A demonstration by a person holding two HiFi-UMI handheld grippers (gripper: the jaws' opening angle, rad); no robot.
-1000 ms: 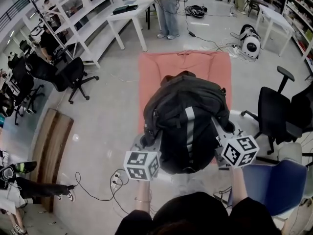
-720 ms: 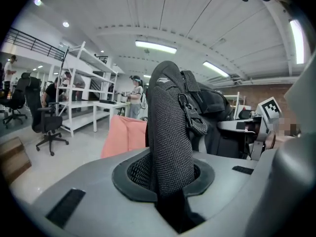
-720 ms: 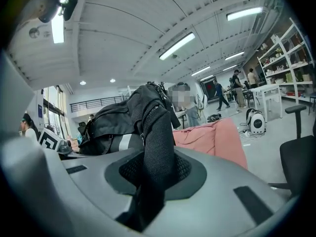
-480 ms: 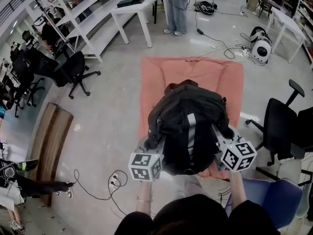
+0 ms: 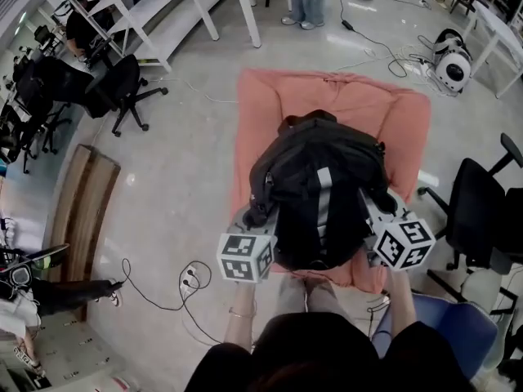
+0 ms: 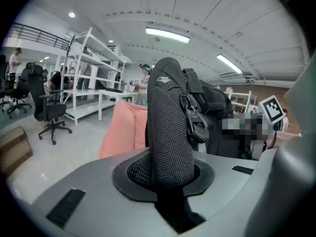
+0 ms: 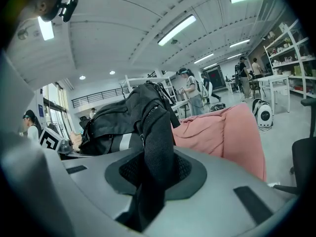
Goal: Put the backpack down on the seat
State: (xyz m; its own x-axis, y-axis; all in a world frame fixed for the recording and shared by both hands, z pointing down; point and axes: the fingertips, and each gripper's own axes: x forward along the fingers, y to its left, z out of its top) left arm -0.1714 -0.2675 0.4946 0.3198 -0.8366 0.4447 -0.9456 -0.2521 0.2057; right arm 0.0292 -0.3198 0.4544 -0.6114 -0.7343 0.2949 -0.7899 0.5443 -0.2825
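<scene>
Black backpack is over the pink seat cushion at 12 o'clock, left gripper and right gripper each nipped nearly closed on a mesh shoulder strap; contact beneath the bag is hidden.

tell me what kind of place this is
Most likely an open-plan lab or workshop office: white shelving racks, black swivel office chairs, and cables with a power strip trailing over a bare polished floor.
</scene>
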